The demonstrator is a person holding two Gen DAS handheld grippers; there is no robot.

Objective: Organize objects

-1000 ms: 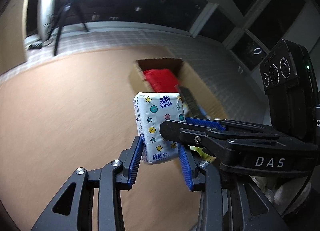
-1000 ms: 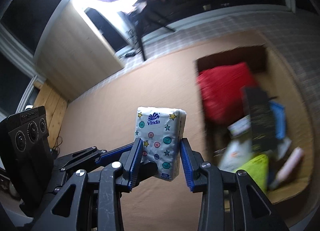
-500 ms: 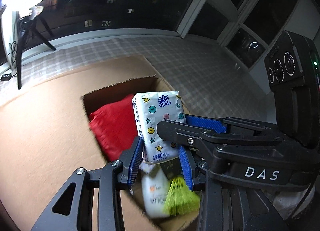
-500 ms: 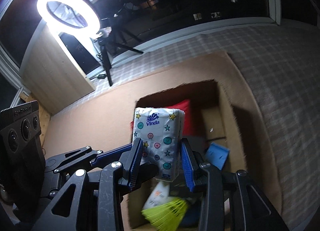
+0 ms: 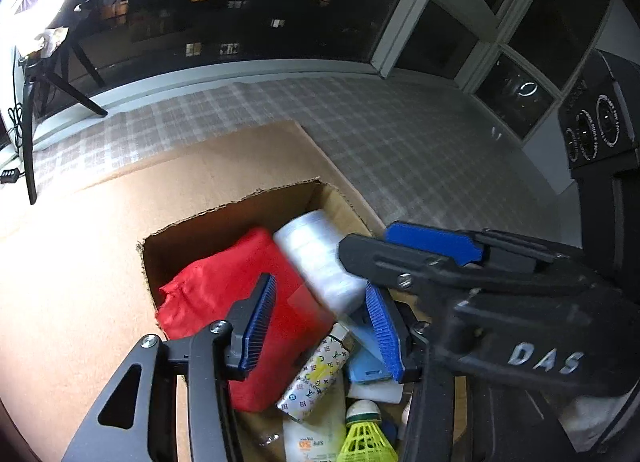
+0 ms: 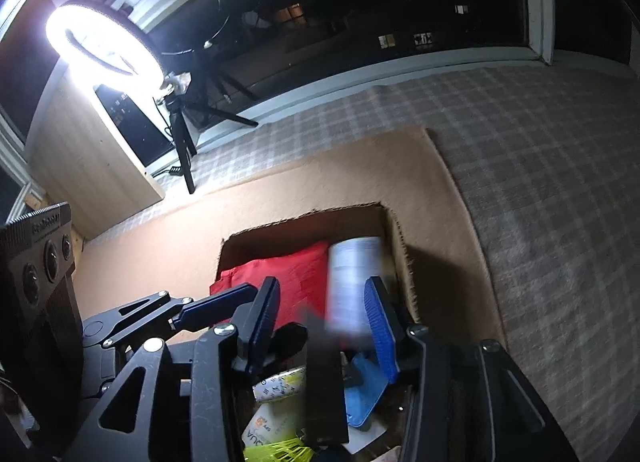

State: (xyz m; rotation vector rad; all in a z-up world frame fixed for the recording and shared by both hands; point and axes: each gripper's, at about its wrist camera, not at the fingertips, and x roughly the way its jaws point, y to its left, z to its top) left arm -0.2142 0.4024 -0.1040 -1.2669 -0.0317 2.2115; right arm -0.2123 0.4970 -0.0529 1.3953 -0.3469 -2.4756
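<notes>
Both grippers, left (image 5: 322, 328) and right (image 6: 323, 326), hung over the box (image 5: 224, 218), jaws opening and clear of the tissue pack (image 5: 316, 258). The blurred pack sat inside at the far right corner, beside the red bag (image 5: 236, 294).

Matt cardboard box (image 5: 240, 218) holds a glossy plastic-wrapped tissue pack (image 5: 316, 258).

Open cardboard box (image 5: 240, 206) sits on a mat (image 5: 80, 246), checked floor (image 5: 400, 134) behind. In the box: cushion (image 5: 224, 294) at left, blurred tissue pack (image 5: 316, 258) just right of it; nearer, a patterned tube (image 5: 320, 374), shuttlecock (image 5: 366, 438), bottle (image 5: 310, 440).
</notes>
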